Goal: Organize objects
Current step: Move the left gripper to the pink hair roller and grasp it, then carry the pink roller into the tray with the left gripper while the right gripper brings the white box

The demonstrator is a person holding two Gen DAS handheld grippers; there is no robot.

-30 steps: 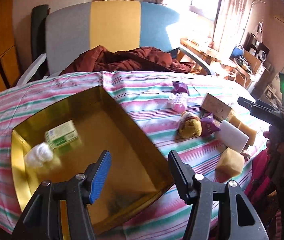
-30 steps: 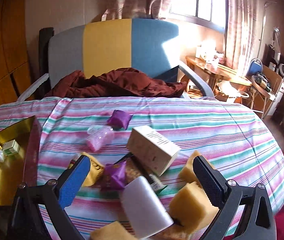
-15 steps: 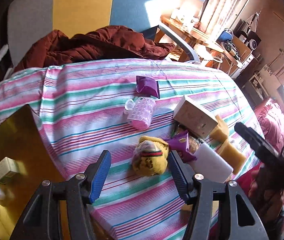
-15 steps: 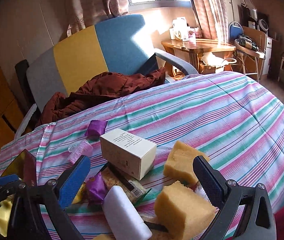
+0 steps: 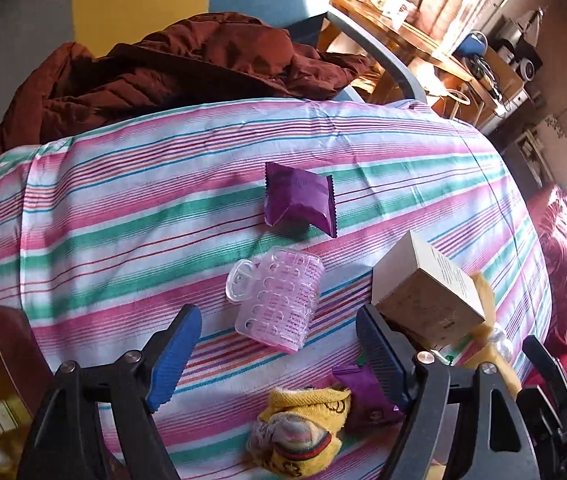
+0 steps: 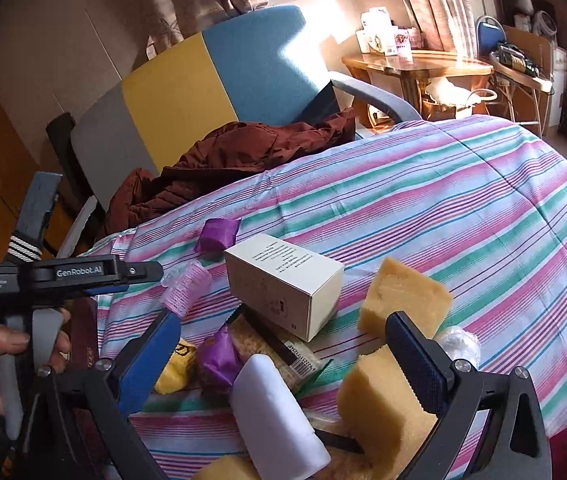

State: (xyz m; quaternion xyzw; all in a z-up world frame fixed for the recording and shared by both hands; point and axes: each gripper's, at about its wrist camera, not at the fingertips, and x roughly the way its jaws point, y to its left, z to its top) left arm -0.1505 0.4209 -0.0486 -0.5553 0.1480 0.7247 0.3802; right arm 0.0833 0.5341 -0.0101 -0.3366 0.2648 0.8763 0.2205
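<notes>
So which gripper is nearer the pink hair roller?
Left. The left gripper hangs open just above the pink hair roller; the right gripper hovers over the sponges, farther off.

A clear pink ribbed roller [image 5: 279, 300] lies on its side beside a purple packet [image 5: 298, 203].

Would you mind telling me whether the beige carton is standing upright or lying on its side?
Lying on its side, tilted: the beige carton shows its long printed face upward and rests partly on the barcoded packet beneath it.

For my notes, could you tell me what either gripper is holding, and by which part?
Nothing: left gripper and right gripper are both open and empty.
</notes>
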